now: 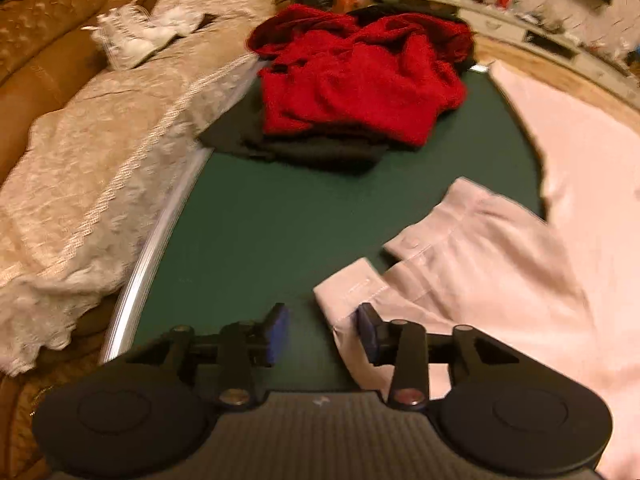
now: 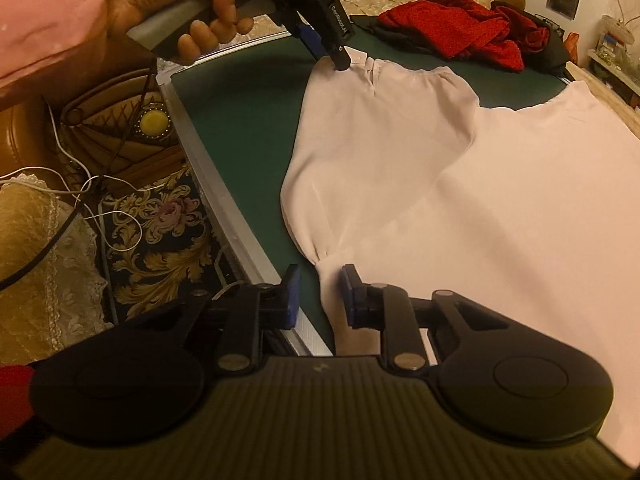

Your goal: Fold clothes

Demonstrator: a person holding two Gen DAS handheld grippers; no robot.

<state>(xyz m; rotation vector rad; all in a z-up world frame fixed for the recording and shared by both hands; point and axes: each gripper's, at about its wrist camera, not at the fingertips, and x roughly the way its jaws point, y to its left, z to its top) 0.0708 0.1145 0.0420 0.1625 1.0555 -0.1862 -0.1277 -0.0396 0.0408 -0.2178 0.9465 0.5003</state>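
With both grippers low at the near edge of the pale pink garment (image 2: pixel 500 184), this looks like a sleeve fold being set up.

Left gripper (image 1: pixel 323 330) fingers spread, cuff (image 1: pixel 352 288) edge lying between them against the right pad, nothing pinched. Right gripper (image 2: pixel 320 294) fingers part-closed around a gathered bunch of the garment at the sleeve seam; right pad touches cloth, left pad looks just clear, so a firm pinch can't be confirmed. Garment lies flat on the green worktop (image 1: pixel 256 220), ahead and right of both finger pairs, probably spread for folding. Red garment (image 1: pixel 360 80) on dark clothes sits well beyond the fingers, likely waiting. Garment's right side cut off; frames blurred, cloth under the grippers hidden.
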